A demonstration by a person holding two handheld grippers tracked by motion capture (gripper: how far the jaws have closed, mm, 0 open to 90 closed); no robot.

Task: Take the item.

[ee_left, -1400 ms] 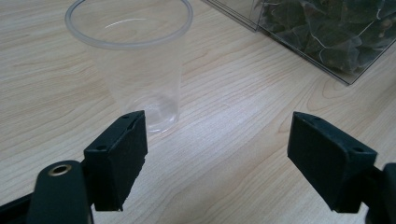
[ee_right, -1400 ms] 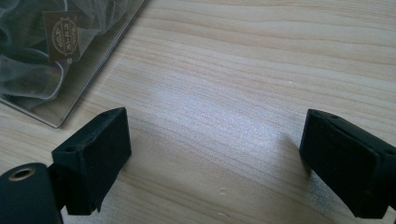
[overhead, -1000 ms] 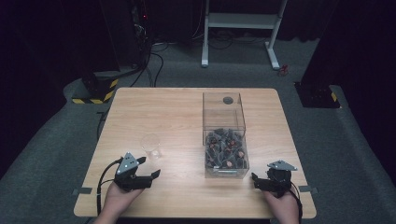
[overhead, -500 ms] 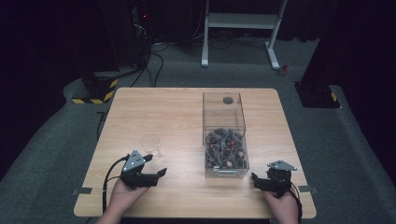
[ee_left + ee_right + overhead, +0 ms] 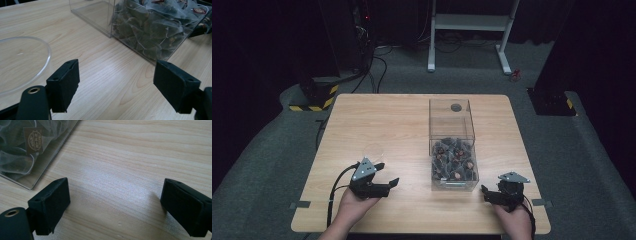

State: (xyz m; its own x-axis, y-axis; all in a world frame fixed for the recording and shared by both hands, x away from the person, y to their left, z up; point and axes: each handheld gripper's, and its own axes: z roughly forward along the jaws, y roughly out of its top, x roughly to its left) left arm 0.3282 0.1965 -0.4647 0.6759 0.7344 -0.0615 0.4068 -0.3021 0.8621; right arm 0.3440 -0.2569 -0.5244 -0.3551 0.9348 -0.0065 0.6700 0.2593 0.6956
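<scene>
A clear plastic box [image 5: 451,122] stands right of the table's middle, its near half piled with mesh tea bags [image 5: 454,160]. A clear round dish [image 5: 373,150] lies to its left. My left gripper [image 5: 388,173] hovers open just in front of the dish, jaws pointing right toward the box. In the left gripper view the dish [image 5: 22,62] is at the left, and the box wall [image 5: 100,17] and tea bags [image 5: 155,32] lie ahead. My right gripper [image 5: 485,194] rests open near the box's front right corner. Its own view shows that box corner [image 5: 50,147] and bare wood.
The wooden table [image 5: 377,120] has open room on its left half and behind the box. A dark round spot [image 5: 456,107] shows at the box's far end. Beyond the table stand a white frame [image 5: 472,30] and cables on grey carpet.
My left gripper has shifted a little right and forward, toward the box, and turned its jaws more to the right. The right gripper has stayed still.
</scene>
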